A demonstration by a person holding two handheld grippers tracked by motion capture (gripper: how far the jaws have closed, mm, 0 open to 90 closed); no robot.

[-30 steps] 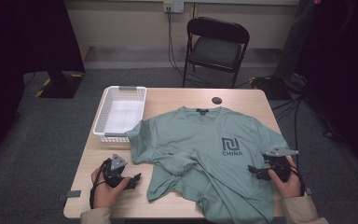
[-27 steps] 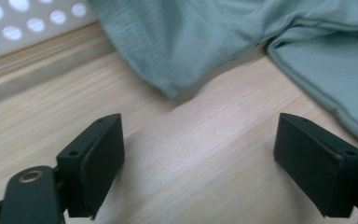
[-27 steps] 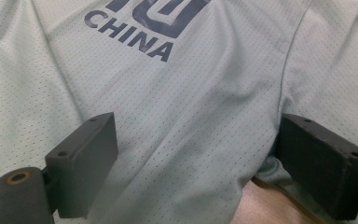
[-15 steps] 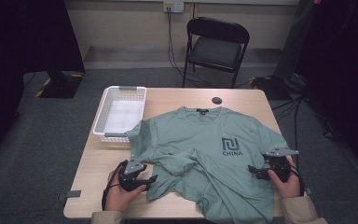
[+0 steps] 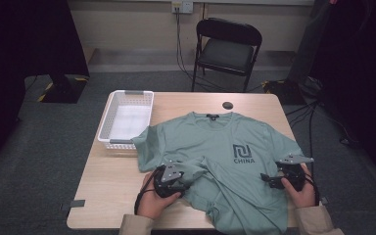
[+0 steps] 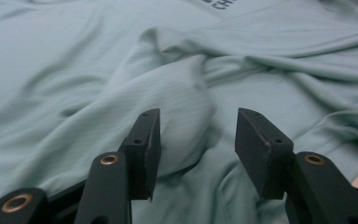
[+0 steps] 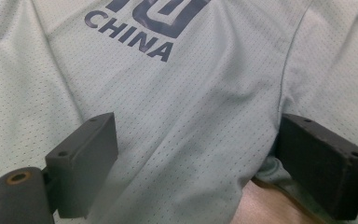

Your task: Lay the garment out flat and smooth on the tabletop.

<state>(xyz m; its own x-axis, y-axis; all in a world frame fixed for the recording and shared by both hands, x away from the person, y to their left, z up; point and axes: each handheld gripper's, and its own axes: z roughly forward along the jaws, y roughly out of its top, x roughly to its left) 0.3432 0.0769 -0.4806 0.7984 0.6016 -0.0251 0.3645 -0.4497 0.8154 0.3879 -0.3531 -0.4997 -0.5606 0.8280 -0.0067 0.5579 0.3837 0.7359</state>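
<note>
A sage-green T-shirt [image 5: 220,147] with a dark "CHINA" logo [image 5: 243,153] lies face up on the wooden table [image 5: 107,181], its lower half rumpled. My left gripper [image 5: 188,172] rests on the shirt's lower left. Its jaws have just been closing and stand half apart around a raised fold of cloth [image 6: 186,116], which the pads do not clamp. On the shirt's right side, my right gripper [image 5: 267,178] is open. In the right gripper view its jaws [image 7: 200,128] straddle a ridge of fabric below the logo [image 7: 135,39].
A white mesh basket [image 5: 108,126] stands at the table's back left, beside the shirt's sleeve. A small black disc [image 5: 227,105] lies near the far edge. Beyond the table is a folding chair [image 5: 227,49]. Bare tabletop shows at the front left.
My left gripper has moved right from the bare table onto the shirt's lower left, and its jaws have narrowed. The right gripper has stayed put.
</note>
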